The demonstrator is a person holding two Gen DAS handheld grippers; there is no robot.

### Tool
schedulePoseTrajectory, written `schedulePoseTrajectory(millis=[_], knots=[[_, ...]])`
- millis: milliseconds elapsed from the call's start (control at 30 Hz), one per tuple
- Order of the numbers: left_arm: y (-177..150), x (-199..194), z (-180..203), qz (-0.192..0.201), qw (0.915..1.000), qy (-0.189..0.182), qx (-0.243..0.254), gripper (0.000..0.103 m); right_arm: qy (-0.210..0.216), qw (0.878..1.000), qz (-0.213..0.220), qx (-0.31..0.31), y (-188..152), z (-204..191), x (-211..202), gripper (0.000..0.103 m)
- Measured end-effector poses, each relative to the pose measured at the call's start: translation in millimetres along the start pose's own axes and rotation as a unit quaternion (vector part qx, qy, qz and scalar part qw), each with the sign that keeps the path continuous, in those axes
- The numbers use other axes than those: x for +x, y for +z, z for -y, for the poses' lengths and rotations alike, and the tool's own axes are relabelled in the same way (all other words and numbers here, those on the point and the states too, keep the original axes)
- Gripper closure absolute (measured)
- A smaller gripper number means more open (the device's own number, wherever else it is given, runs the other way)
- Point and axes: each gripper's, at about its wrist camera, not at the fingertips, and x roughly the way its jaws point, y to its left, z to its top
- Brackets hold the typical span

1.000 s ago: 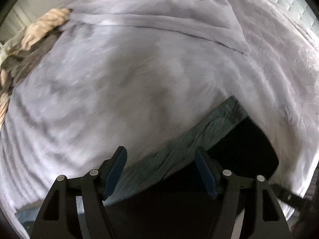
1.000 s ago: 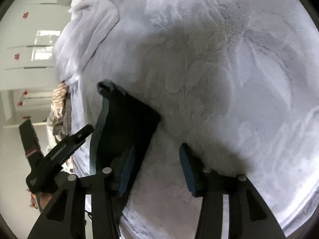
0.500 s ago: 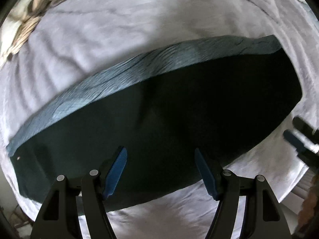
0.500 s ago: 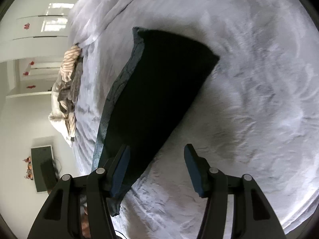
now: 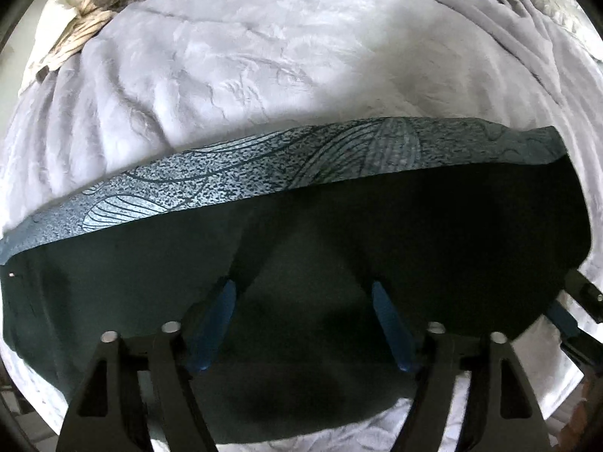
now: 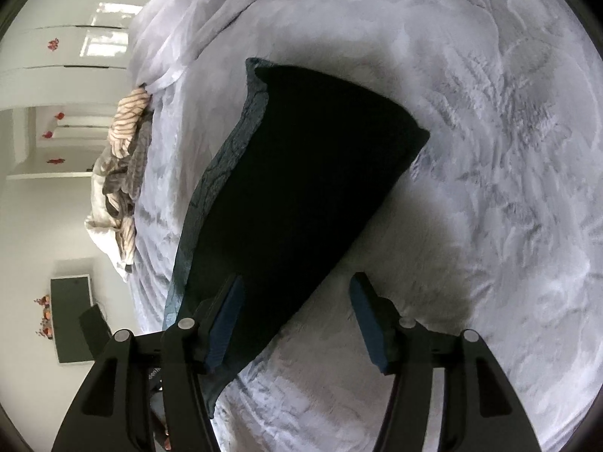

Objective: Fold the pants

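Observation:
Dark pants lie flat on the pale bed cover, a patterned grey-blue strip running along their far edge. My left gripper points almost straight down over the dark cloth, its jaws opening, nothing pinched between its blue pads. In the right wrist view the same pants stretch away as a dark folded panel. My right gripper hovers over their near edge, jaws also opening, with no cloth held. The right gripper's tip shows at the right rim of the left wrist view.
A pale lilac fleece blanket covers the bed. A heap of striped beige and grey laundry lies at the bed's far side. A bunched blanket fold sits beyond the pants. White cupboards and a dark screen stand off the bed.
My left gripper swung from the bare blanket over onto the pants, now pointing down at them, and its jaws widened. The right gripper drew back, showing the whole panel, its jaws spreading too.

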Motion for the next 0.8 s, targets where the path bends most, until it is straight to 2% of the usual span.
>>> schedulePoseTrajectory(millis=[233,300,333,367,400,433,567,700,733,800], knots=[[-14.8,3.6,8.5,0.014,0.9999,0.001,0.008,0.023,0.096,0.995,0.036,0.012,22.0,6.7,20.8,0.038],[-28.3,4.7,6.6,0.011,0.9999,0.002,0.011,0.023,0.105,0.993,0.041,0.024,28.1,3.1,27.3,0.038],[-27.1,2.4,7.0,0.003,0.9999,0.002,0.011,0.023,0.101,0.993,0.037,0.039,31.1,1.0,29.9,0.043],[-25.7,-0.4,7.3,0.001,1.0000,0.003,0.007,0.023,0.093,0.994,0.037,0.044,32.7,-1.4,29.0,0.068],[-21.5,-6.6,5.4,0.009,1.0000,0.002,-0.001,0.023,0.083,0.995,0.037,0.040,33.5,-4.4,27.5,0.084],[-13.7,-12.5,4.2,0.023,0.9997,0.001,-0.008,0.023,0.076,0.996,0.038,0.025,33.6,-10.6,22.9,0.089],[7.1,-19.4,13.2,0.061,0.9980,0.008,-0.016,0.023,0.066,0.996,0.043,-0.051,26.7,-44.5,7.2,0.089],[39.5,13.7,25.7,0.040,0.9991,0.001,-0.017,0.023,0.063,0.991,0.050,-0.107,18.8,-76.2,-3.4,0.089],[40.3,24.8,31.1,0.030,0.9995,0.008,-0.006,0.023,0.063,0.990,0.050,-0.116,16.6,-82.6,-4.1,0.089],[37.3,32.2,41.7,0.042,0.9983,0.030,0.027,0.023,0.059,0.988,0.045,-0.132,11.0,-94.2,-1.4,0.089]])
